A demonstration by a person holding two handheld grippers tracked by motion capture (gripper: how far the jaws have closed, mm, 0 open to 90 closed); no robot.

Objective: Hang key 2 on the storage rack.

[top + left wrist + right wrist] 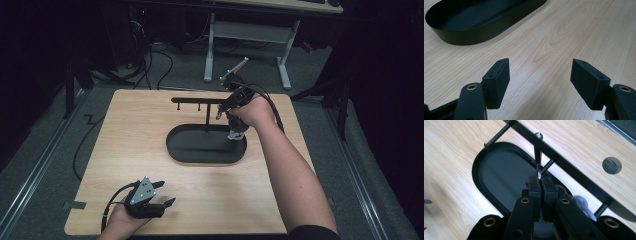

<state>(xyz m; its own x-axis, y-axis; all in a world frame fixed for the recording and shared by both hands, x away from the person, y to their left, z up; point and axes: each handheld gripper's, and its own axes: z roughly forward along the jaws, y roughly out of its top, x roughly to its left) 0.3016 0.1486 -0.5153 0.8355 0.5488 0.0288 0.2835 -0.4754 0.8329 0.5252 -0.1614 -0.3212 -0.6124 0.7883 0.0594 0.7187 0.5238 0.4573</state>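
Left tool (162, 194), tray (175, 145) beyond

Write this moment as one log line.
right hand-held gripper: shut on small metal key ring at black peg rack | left hand-held gripper: open, idle

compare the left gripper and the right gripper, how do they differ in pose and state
The left gripper is open with nothing between its jaws; the right gripper is shut on a small metal ring.

The left gripper sits low at the near edge of the wooden table; the right gripper is held up at the black rack above the oval tray.

Both are black, two-jawed and hand-held.
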